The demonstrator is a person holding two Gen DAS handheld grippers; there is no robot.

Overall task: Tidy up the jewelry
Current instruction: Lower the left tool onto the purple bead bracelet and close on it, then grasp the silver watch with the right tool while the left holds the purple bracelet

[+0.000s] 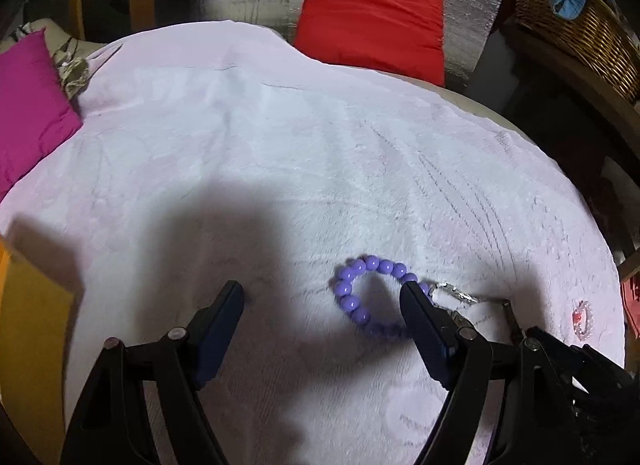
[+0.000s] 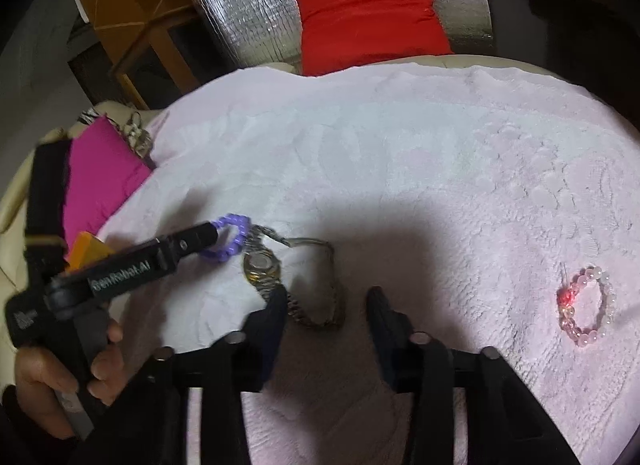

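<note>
Fingers (image 1: 232,297) of the left gripper (image 1: 324,299) stand spread wide and hold nothing. The left one rests clear on the plush cloth (image 2: 400,165). The right one sits at the right side of the purple bead bracelet (image 1: 345,289), at or just inside its ring; which of the two cannot be told.

That bracelet lies flat on the cloth at near left, with the magenta cushion (image 1: 28,105) far left of it. Just beside it on the right, and seemingly touching it, lies a metal-band wristwatch (image 2: 262,265), face up, its band looping toward the near edge.

The right gripper (image 2: 328,305) is down over that band. Its fingers (image 2: 276,305) are narrowed but not clamped: the band lies between them and a gap shows on the right side. A pink bead bracelet (image 2: 566,299) lies well apart at right, untouched.

Judgement: the step in hand is the pick-up of two pieces at once, bracelet at left and watch at right. Next, the right fingers need to close onto the band. The left pair needs to straddle the beads before closing, so the ring does not roll away.
</note>
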